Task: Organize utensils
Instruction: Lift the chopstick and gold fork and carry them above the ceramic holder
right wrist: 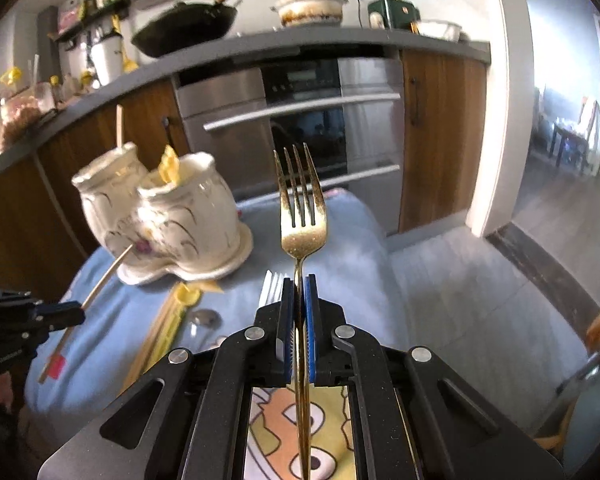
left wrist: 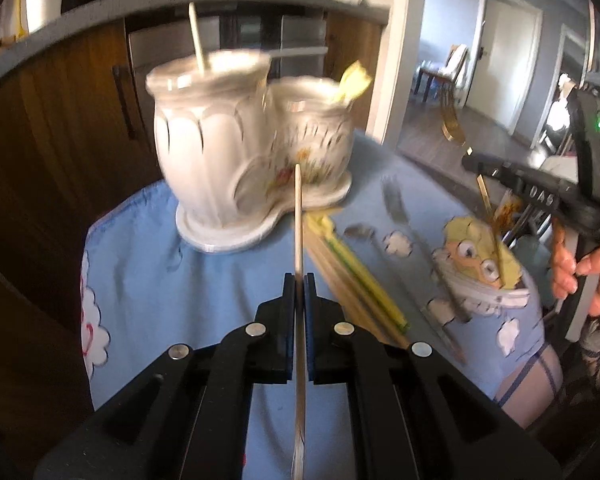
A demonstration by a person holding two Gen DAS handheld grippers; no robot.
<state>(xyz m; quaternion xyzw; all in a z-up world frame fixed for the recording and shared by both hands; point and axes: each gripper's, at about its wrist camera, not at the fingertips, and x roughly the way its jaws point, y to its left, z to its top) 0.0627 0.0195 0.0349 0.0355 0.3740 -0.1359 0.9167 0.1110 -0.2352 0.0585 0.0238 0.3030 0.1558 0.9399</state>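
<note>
Holder [left wrist: 236, 152] on cloth [left wrist: 148, 280]; chopsticks [left wrist: 356, 280] before it.

Gold fork [right wrist: 302, 216] is up off the bench, tines pointing up, handle pinched. A wooden chopstick [left wrist: 298, 224] is lifted too. The white twin-pot ceramic holder [left wrist: 236, 152] stands behind; more chopsticks [left wrist: 352, 276], a silver fork [left wrist: 416, 240] and a spoon [left wrist: 360, 232] lie flat.

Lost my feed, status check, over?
Left gripper shut on chopstick. Right gripper shut on gold fork. Holder ahead, path clear.
</note>
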